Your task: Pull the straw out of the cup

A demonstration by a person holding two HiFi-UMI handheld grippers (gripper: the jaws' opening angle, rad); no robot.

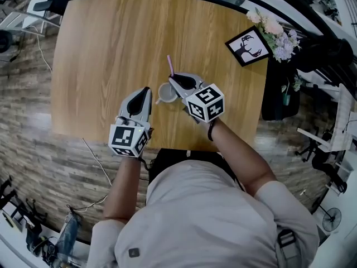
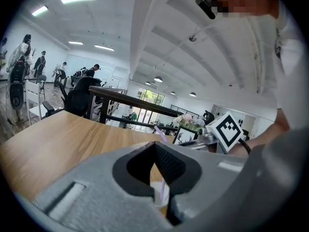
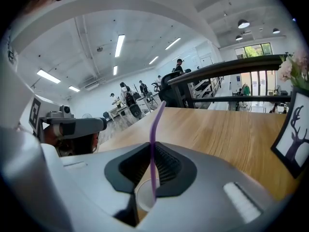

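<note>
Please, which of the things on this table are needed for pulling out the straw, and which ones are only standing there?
Needed:
straw
cup
right gripper, shut on the straw
left gripper, shut, near the cup

Only standing there:
deer picture
flowers
Both are by the far right corner of the table.

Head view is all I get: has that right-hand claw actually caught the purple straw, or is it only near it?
Observer: The right gripper view shows the right gripper shut on the straw.
Operator: Is it pulled out?
Observer: No, its lower end sits inside the cup.
Operator: And the other claw?
Observer: The left gripper view shows the left gripper with jaws together on nothing, the cup beyond them.
</note>
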